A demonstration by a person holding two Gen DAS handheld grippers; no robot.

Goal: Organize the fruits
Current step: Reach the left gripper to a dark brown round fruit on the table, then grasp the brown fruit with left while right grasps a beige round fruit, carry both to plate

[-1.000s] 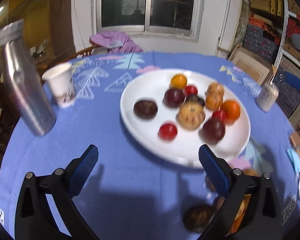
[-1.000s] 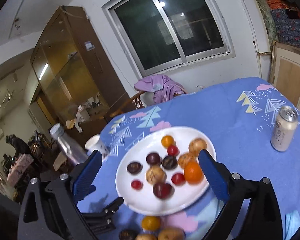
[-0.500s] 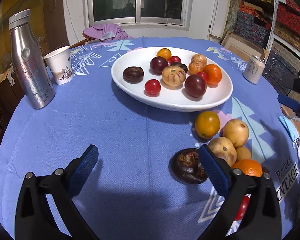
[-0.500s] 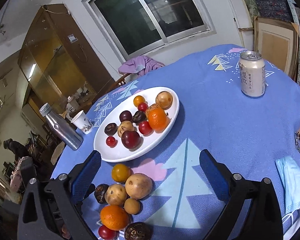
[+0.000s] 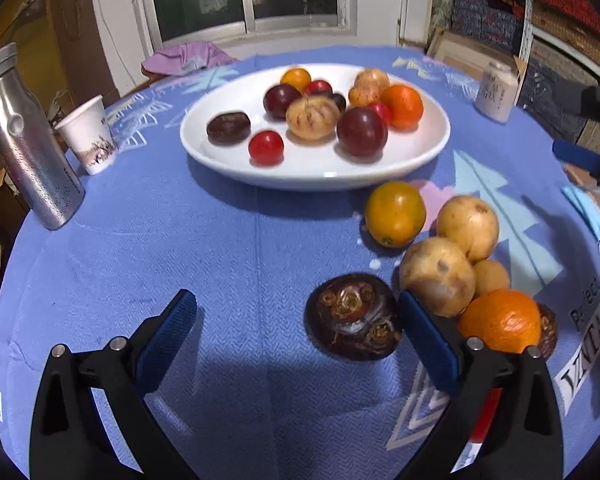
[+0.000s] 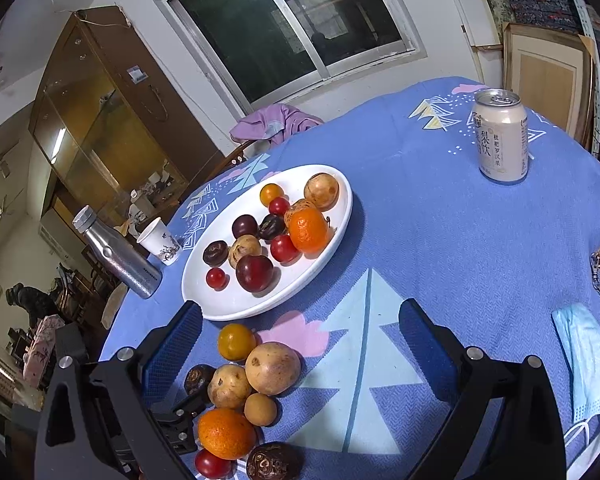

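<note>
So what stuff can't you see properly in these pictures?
- Red fruit, left wrist view: mostly behind the left gripper's right finger.
- Dark brown fruit, right wrist view: partly hidden behind a tan fruit and the right gripper's left finger.
- Can, left wrist view: label too blurred to read.
- Blue face mask, right wrist view: cut off by the edge.

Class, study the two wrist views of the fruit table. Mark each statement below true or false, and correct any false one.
1. The left claw is shut on a fruit. False: it is open and holds nothing.
2. The dark brown knobbly fruit lies on the blue patterned tablecloth, not on the white oval plate. True.
3. The pale drink can stands upright. True.
4. The silver metal bottle lies on its side. False: it stands upright beside the white paper cup.
5. The right claw is open. True.
</note>
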